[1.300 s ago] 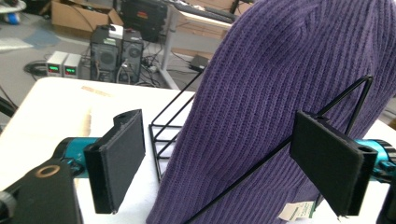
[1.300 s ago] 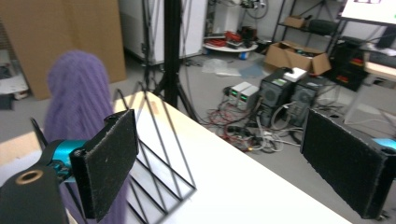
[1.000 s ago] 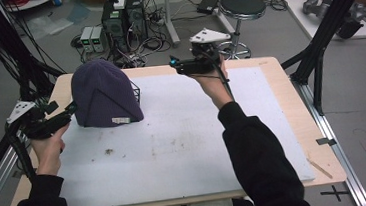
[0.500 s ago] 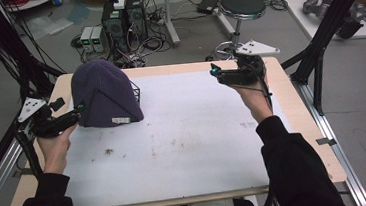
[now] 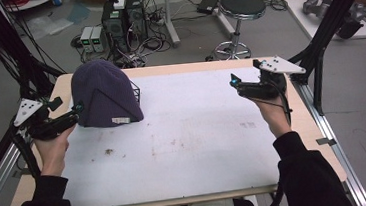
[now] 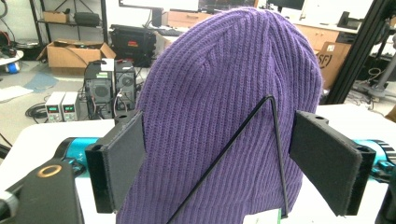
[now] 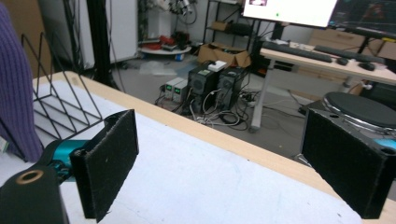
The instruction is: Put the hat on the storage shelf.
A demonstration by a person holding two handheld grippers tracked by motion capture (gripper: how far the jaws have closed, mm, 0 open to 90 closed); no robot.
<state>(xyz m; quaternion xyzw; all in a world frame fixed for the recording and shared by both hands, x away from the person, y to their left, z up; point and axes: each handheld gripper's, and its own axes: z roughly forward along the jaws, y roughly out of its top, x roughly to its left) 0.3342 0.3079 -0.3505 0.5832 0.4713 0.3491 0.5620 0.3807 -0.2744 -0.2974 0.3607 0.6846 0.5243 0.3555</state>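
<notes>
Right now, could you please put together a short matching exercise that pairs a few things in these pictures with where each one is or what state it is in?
Column one:
1. purple beanie
2. black wire rack
3. left gripper
4. right gripper

Column two:
A. open, held over the table's right side with nothing between the jaws
B. draped over the wire rack
C. open, jaws to either side of the beanie
D. standing at the table's far left, partly covered

Pairs: 1-B, 2-D, 3-C, 4-A
</notes>
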